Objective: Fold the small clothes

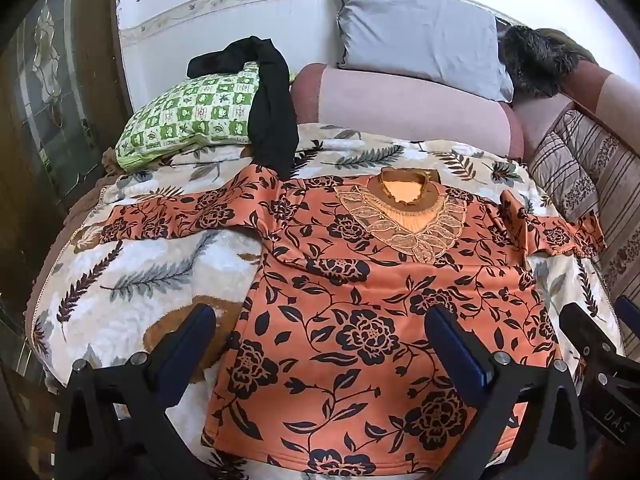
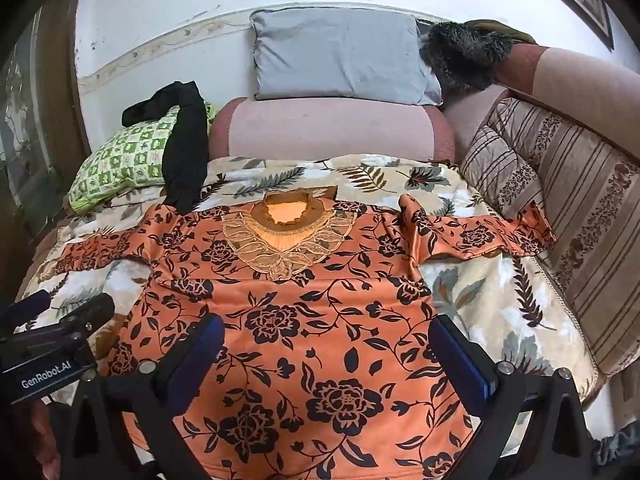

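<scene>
1. an orange floral blouse (image 1: 360,300) lies spread flat, front up, on the leaf-print blanket (image 1: 152,264), lace neckline (image 2: 286,240) toward the cushions, both sleeves stretched out sideways.
2. the left gripper (image 1: 320,336) hangs over the blouse's lower left part, jaws wide apart, holding nothing.
3. the right gripper (image 2: 330,344) hangs over the lower middle of the blouse, jaws just as wide, nothing in them.
4. a black garment (image 1: 272,120) drapes over a green checked pillow (image 1: 188,120), its end touching the blouse's shoulder.
5. a grey pillow (image 2: 340,60) leans on the wall behind.
</scene>
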{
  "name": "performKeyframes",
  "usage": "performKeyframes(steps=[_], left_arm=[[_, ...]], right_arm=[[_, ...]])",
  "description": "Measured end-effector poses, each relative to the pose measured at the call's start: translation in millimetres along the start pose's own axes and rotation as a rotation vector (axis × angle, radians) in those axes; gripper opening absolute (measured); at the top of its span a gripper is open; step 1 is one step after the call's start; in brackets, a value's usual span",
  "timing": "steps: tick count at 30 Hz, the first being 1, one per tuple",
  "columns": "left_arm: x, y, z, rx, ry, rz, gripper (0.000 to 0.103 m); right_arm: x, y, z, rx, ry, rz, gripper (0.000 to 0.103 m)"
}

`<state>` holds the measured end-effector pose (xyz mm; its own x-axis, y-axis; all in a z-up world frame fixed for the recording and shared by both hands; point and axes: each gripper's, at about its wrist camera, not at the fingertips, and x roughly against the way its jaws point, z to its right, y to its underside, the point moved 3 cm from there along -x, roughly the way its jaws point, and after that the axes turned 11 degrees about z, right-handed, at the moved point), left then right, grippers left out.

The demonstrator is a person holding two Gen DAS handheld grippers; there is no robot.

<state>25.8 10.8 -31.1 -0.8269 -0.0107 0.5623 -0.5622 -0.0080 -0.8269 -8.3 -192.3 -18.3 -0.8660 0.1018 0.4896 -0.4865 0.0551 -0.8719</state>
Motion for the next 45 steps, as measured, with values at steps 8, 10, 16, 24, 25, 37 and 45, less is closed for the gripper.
performKeyframes(steps=[8,10,16,24,25,37,45], left_arm=[[-0.7,-0.6,-0.8,-0.004,0.002,-0.004,0.103],[-0.5,-0.6,-0.9,-0.004,-0.001,-0.003,0.103],[-0.1,-0.9,-1.7,-0.005,-0.003,-0.002,0.103],[0.0,-2.9,-1.8,-0.007,-0.002,-0.004,0.103],[-0.2,-3.1,-1.8,-0.008,-0.002,-0.005,0.103],[-1.0,-3.4,0.9,-0.013,-0.005,-0.005,0.103],[-1.2,-3.6,0.9,-0.02,-0.004,-0.01,0.103]], right_arm=[[-0.3,0.0,-0.4,-0.003,0.002,0.0,0.103],[-0.2,-0.6,-0.3,-0.005,0.002,0.002,0.103],[2.5,-4.5,1.7,-0.007,0.002,0.009,0.103],[3.5,-5.2,0.7,-0.003,0.005,0.015,0.103],[3.7,-5.3,0.3,-0.001,0.004,0.016,0.103],[2.8,-7.6,-1.6,0.005,0.001,0.019,0.103],[1.9,-9.5,-0.8,0.005,0.002,0.021,0.103]])
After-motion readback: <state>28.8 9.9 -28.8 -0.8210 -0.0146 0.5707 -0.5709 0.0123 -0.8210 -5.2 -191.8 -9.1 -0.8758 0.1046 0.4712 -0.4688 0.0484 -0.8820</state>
